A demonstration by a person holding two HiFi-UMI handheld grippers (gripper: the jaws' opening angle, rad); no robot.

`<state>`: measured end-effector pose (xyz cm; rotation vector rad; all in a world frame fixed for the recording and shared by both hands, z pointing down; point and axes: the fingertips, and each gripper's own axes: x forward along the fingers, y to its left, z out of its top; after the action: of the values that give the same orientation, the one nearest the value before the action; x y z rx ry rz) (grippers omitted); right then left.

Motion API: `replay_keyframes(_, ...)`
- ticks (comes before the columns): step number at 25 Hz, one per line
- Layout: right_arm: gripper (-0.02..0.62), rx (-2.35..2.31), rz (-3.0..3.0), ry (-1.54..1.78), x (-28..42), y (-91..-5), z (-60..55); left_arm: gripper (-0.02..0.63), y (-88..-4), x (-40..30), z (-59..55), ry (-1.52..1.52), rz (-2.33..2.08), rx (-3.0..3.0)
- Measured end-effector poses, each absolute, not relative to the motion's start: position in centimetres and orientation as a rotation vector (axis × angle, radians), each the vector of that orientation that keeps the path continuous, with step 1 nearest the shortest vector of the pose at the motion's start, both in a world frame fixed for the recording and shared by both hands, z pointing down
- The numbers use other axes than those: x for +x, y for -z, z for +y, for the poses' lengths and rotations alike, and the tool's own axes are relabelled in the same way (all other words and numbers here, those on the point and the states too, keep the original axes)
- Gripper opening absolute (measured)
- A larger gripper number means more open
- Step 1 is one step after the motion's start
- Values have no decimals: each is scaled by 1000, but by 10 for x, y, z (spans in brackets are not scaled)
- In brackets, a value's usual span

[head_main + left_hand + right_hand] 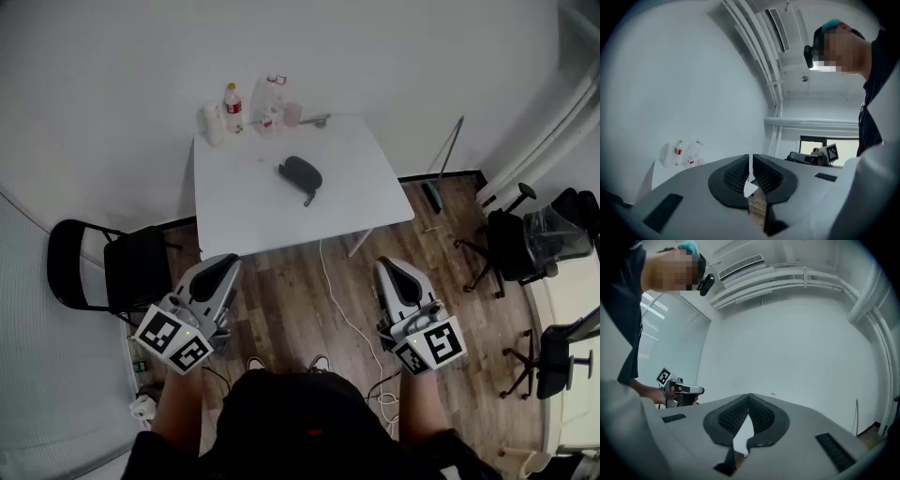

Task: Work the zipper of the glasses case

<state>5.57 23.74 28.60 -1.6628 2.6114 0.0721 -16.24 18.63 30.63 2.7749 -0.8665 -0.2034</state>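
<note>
The glasses case [300,173], dark and oval, lies near the middle of the white table [356,202], a little toward the far edge, with a short dark strap [309,197] trailing from it toward the near edge. Nothing touches it. Both grippers are held low in front of the person, over the wood floor [291,300] and well short of the table's near edge. The left gripper [223,264] is off the near left corner, and its own view shows the two ribbed pads pressed together with nothing between them. The right gripper [392,267] is off the near right corner, and its jaws are likewise closed tip to tip and empty. At the table's far left corner stands a cluster of containers: a bottle with a red label [232,108], a clear jug [270,98] and a pale cup [292,114] just beside it. A black folding chair [103,267] stands on the floor beside the table's left edge, and a black office chair [516,244] stands well apart to the right. A white cable [328,281] runs across the floor from under the near edge toward the person.
</note>
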Motion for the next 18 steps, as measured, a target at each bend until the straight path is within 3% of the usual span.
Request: replay_keyframes(18,17,-1586,2636,-15,56,-294,234,40,-314,-154,190,185,-868,2749)
